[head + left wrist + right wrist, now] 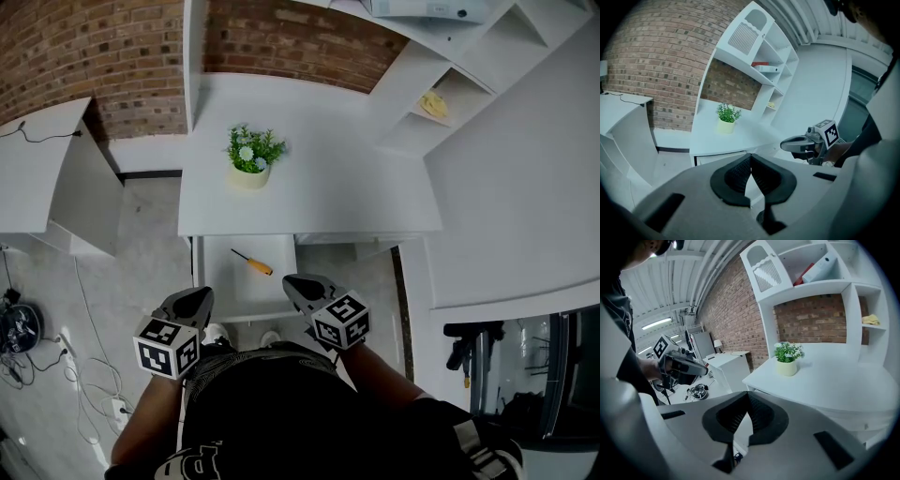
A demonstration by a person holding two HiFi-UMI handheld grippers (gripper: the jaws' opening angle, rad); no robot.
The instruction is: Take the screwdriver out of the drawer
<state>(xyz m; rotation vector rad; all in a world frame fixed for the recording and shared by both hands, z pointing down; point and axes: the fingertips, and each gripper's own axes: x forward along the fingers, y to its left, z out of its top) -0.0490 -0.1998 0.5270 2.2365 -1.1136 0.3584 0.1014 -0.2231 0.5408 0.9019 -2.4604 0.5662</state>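
We hold the left gripper (195, 300) and right gripper (300, 285) over the near edge of the open drawer (221, 283), both jaws pressed together and empty. The screwdriver (253, 262) lies toward the drawer's back. Jaws left closed would likely push it away rather than grasp it.

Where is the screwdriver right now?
In the head view, the screwdriver lies in the open drawer under the desk that bears the potted plant, just beyond the left gripper and the right gripper.
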